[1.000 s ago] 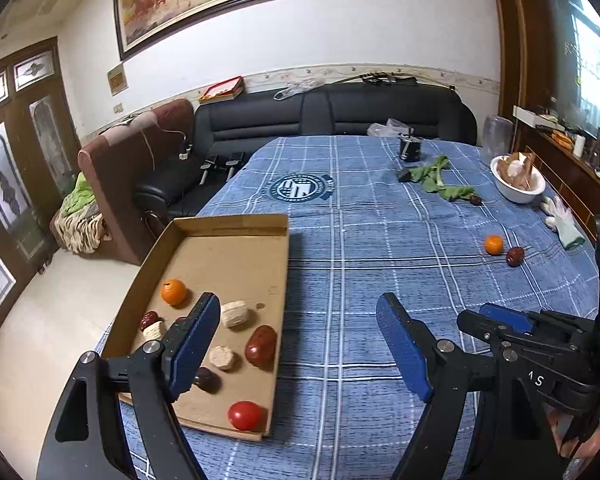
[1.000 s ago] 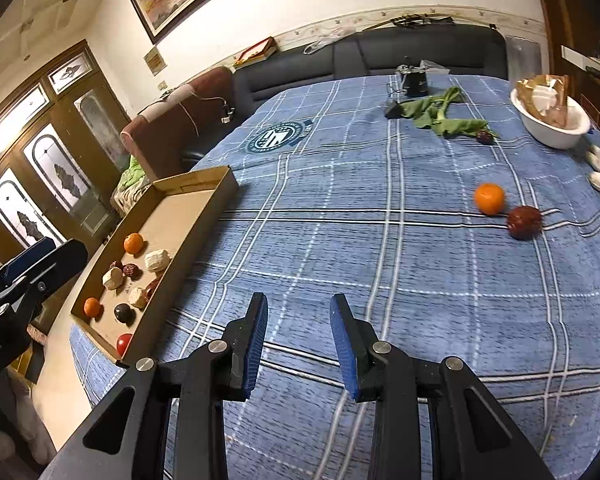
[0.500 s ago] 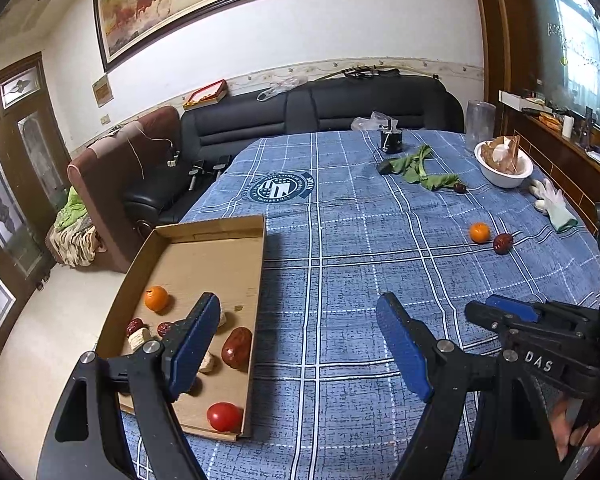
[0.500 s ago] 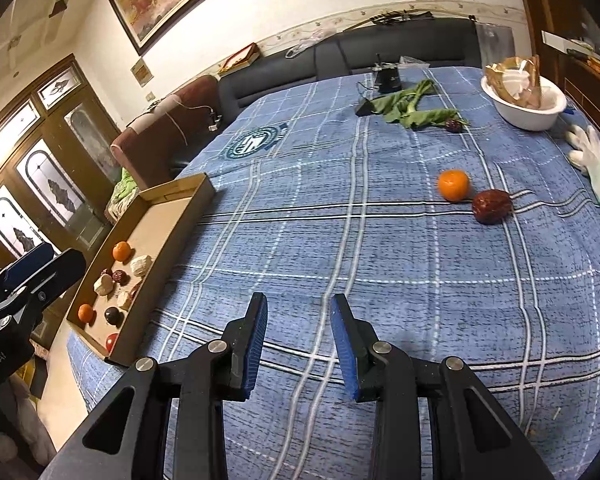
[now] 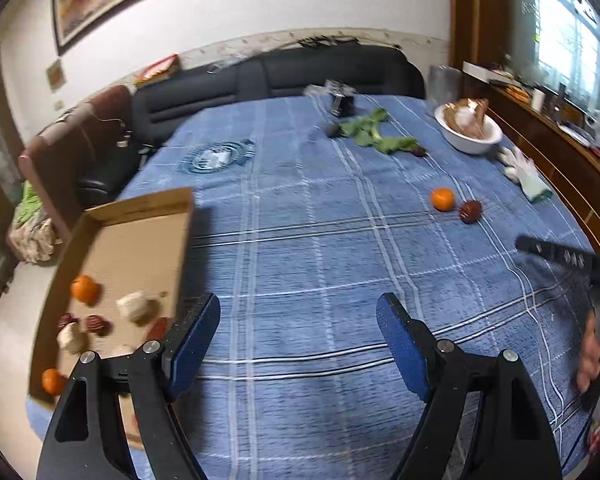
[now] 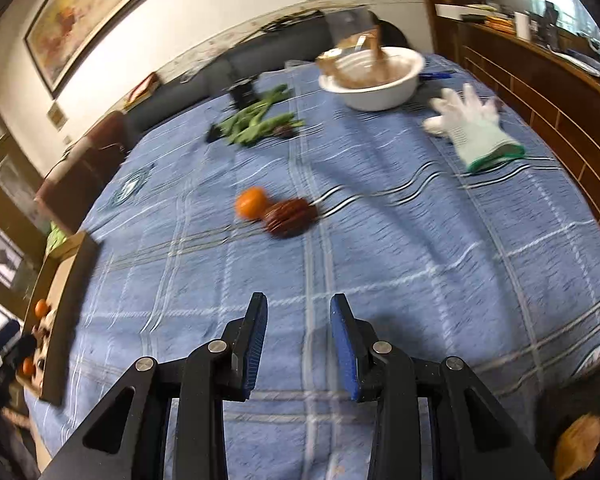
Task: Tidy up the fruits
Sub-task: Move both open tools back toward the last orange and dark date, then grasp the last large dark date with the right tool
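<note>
An orange (image 6: 252, 203) and a dark red ridged fruit (image 6: 290, 220) lie touching on the blue checked tablecloth (image 6: 380, 280), ahead of my right gripper (image 6: 299, 308). Its blue pads stand a narrow gap apart with nothing between them. The left wrist view shows the same orange (image 5: 443, 199) and dark fruit (image 5: 470, 211) far to the right. My left gripper (image 5: 298, 304) is wide open and empty above bare cloth. Beside its left finger lies a cardboard tray (image 5: 140, 208) with several fruits, among them an orange (image 5: 85, 289).
A white bowl (image 6: 376, 80) with brown paper, a white glove (image 6: 472, 128) and green leaves (image 6: 256, 120) lie at the table's far side. A wooden cabinet (image 6: 560, 100) runs along the right edge. A black sofa (image 5: 300, 76) stands behind the table.
Both views have swung right. The orange and dark fruit are now larger and nearer to the right gripper, and the tray has slid to the left edge. Neither gripper's gap has changed.
</note>
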A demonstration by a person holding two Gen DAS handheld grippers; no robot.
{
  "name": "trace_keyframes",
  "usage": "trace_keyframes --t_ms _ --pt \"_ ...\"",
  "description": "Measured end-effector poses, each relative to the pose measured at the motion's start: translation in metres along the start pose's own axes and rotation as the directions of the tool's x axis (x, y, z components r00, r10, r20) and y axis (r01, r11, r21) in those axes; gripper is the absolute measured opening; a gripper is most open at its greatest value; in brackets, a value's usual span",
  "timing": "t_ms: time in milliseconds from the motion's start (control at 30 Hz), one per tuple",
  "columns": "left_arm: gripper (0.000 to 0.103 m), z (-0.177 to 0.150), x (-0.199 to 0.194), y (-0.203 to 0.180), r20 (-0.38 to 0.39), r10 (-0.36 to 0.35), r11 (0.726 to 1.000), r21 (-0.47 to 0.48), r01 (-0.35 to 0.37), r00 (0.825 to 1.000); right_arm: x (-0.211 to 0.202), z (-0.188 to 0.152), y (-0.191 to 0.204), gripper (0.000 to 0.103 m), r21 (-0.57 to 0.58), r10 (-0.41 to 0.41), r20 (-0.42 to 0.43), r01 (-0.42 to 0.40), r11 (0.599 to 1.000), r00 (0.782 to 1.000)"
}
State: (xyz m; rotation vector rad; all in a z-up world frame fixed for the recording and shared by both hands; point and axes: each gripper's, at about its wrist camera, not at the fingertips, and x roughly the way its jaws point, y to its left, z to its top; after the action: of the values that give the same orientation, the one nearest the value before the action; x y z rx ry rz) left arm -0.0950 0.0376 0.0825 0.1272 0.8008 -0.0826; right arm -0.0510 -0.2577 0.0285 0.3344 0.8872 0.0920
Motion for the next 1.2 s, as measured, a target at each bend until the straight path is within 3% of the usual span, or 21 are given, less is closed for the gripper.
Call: trace_keyframes --t_ms 233,433,667,967,1200 --pt "0.080 0.008 0.017 -0.019 -0.018 -0.037 0.999 0.032 0.038 0.999 0.045 0.034 0.014 0.036 -0.010 -0.020 -0.016 0.019 1.000 1.000" --pt "0.080 0.015 0.033 -0.016 -0.047 -0.064 0.998 0.005 0.064 0.997 0.079 0.044 0.021 0.036 -0.004 -0.073 -0.031 0.073 0.997 0.997" --pt "0.080 0.019 0.054 -0.022 -0.084 -0.094 0.996 -0.011 0.094 0.992 0.088 0.052 0.019 0.040 0.041 -0.061 0.000 0.061 0.997 0.998" --pt "0.080 0.021 0.062 -0.038 -0.096 -0.115 0.993 0.014 0.117 0.989 0.086 0.055 0.005 0.046 0.132 0.037 0.023 -0.039 0.990 0.999" --pt "0.080 0.020 0.065 -0.047 -0.102 -0.144 0.989 0.025 0.147 0.984 0.090 0.058 0.007 0.046 0.144 0.015 0.046 -0.021 0.989 0.999"
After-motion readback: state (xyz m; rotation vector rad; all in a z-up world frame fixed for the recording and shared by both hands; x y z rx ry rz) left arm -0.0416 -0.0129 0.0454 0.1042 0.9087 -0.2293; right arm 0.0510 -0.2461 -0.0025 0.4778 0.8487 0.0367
